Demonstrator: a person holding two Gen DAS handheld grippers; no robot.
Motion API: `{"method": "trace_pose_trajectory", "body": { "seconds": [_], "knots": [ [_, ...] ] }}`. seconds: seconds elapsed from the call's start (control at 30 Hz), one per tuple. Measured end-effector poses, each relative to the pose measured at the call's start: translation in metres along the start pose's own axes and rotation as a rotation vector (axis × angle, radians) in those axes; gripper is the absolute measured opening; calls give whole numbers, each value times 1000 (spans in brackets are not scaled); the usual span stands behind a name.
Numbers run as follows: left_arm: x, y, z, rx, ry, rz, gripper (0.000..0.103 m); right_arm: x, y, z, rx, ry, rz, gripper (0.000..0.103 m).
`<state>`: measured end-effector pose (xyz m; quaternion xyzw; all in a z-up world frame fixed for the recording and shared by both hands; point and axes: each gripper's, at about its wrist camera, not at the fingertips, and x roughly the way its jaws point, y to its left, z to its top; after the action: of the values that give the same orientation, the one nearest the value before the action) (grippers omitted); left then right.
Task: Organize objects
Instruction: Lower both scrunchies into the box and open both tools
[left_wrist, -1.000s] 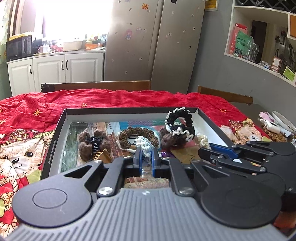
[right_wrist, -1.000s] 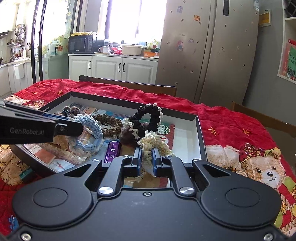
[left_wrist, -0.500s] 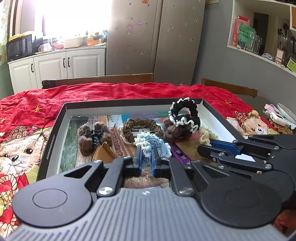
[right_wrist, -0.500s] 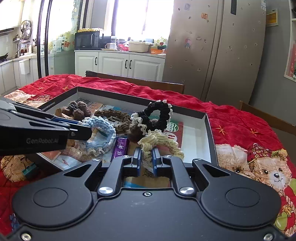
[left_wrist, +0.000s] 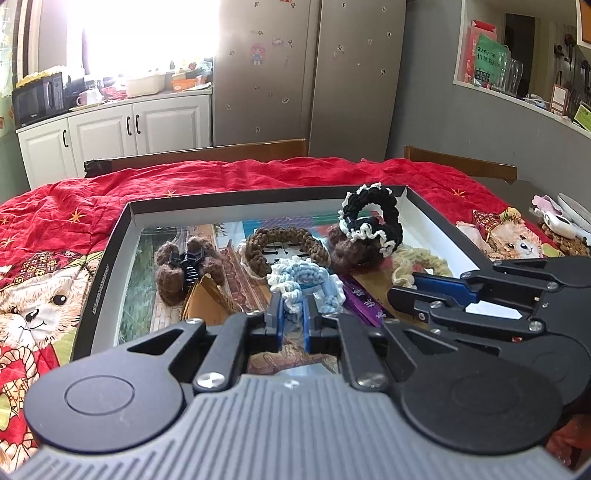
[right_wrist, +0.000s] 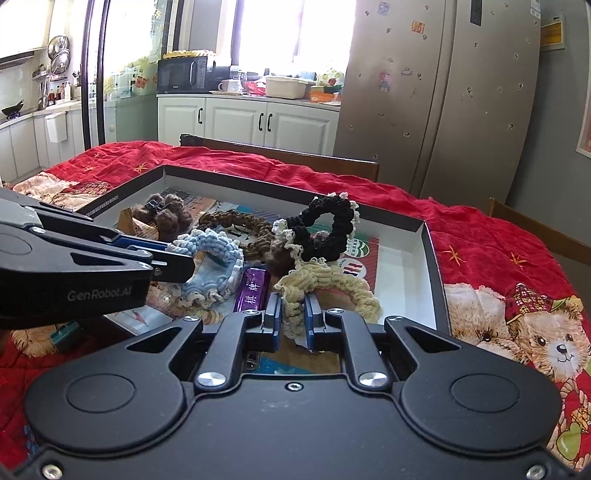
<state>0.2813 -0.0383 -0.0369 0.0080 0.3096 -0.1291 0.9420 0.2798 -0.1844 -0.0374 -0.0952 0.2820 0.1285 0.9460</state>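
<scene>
A shallow black box (left_wrist: 110, 258) (right_wrist: 428, 236) lies on the red cloth and holds crocheted hair ties. My left gripper (left_wrist: 292, 306) is shut on a blue-and-white hair tie (left_wrist: 303, 280) (right_wrist: 214, 266) over the box's near part. My right gripper (right_wrist: 293, 312) is shut on a cream hair tie (right_wrist: 325, 284) (left_wrist: 421, 264) over the box's right part. In the box lie a brown braided tie (left_wrist: 288, 240), a black-and-white tie (left_wrist: 373, 218) (right_wrist: 328, 225), a brown pompom claw clip (left_wrist: 184, 266) and a purple packet (right_wrist: 253, 288).
The red bear-print cloth (left_wrist: 37, 295) covers the table. Small items (left_wrist: 561, 225) lie at the table's right edge. Wooden chair backs (left_wrist: 199, 155) stand behind the table. Fridge and white cabinets are far behind.
Both grippers have tipped down and drawn back slightly; the blue tie and the cream tie show more fully in front of their fingers. Grips have not changed.
</scene>
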Motion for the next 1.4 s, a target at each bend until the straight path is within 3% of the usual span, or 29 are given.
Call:
{"method": "trace_pose_trajectory", "body": {
  "seconds": [0.6, 0.67, 0.83, 1.03, 1.23, 1.4],
  "knots": [
    [0, 0, -2, 0, 3, 19, 16, 4, -2, -1, 21, 21, 21, 14],
    [0, 0, -2, -1, 3, 19, 18, 4, -2, -1, 21, 21, 20, 15],
    [-3, 0, -2, -1, -3, 21, 38, 4, -4, -1, 29, 20, 20, 18],
    [-5, 0, -1, -4, -9, 19, 40, 3, -5, -2, 30, 13, 9, 22],
    [-10, -2, 0, 0, -19, 15, 40, -1, -6, -2, 29, -8, -1, 34],
    [-14, -4, 2, 2, -29, 14, 46, -8, -7, 1, 39, -25, 1, 36]
  ]
}}
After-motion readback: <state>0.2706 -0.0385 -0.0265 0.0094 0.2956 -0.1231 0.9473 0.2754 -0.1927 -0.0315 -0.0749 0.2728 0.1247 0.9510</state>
